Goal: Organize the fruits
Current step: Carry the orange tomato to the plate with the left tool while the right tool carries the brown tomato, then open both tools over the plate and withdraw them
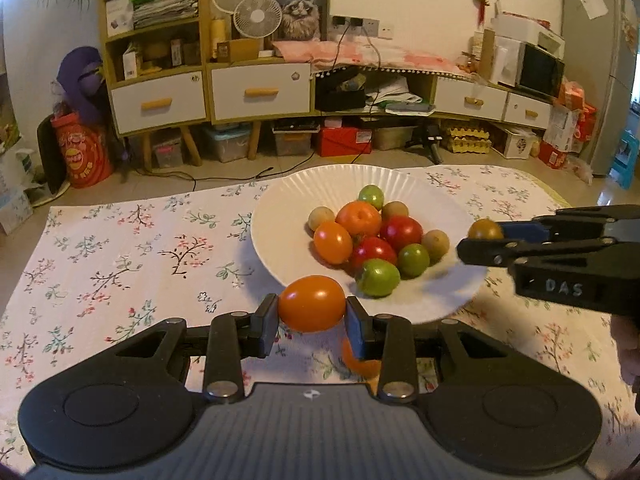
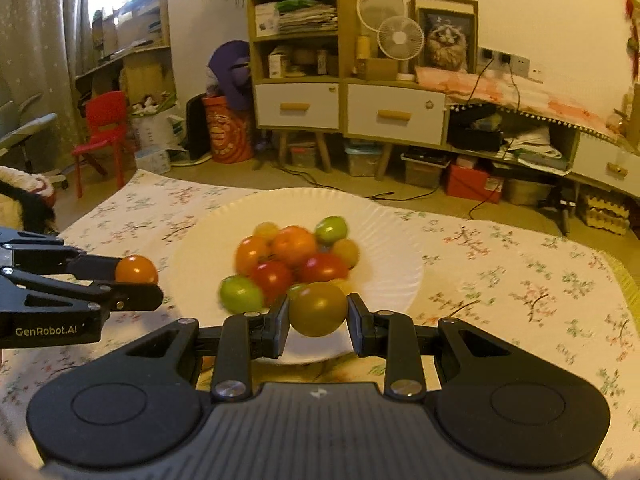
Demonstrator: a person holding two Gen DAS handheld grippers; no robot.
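Observation:
A white paper plate [image 1: 280,240] on the floral cloth holds a pile of several small tomatoes [image 1: 372,236], red, orange, green and brownish. My left gripper [image 1: 312,312] is shut on an orange tomato [image 1: 312,303] at the plate's near left rim. My right gripper [image 2: 318,316] is shut on a brown-green tomato [image 2: 318,309] over the plate's near edge [image 2: 384,236]. The right gripper also shows in the left wrist view [image 1: 486,236], over the plate's right side. The left gripper shows in the right wrist view [image 2: 138,276] with its orange tomato [image 2: 137,269].
The table wears a white floral tablecloth [image 1: 120,248]. An orange piece [image 1: 360,364] lies on the cloth under the left gripper. Beyond the table's far edge stand cabinets [image 1: 208,96], boxes and cables on the floor. A red chair [image 2: 102,132] stands far left.

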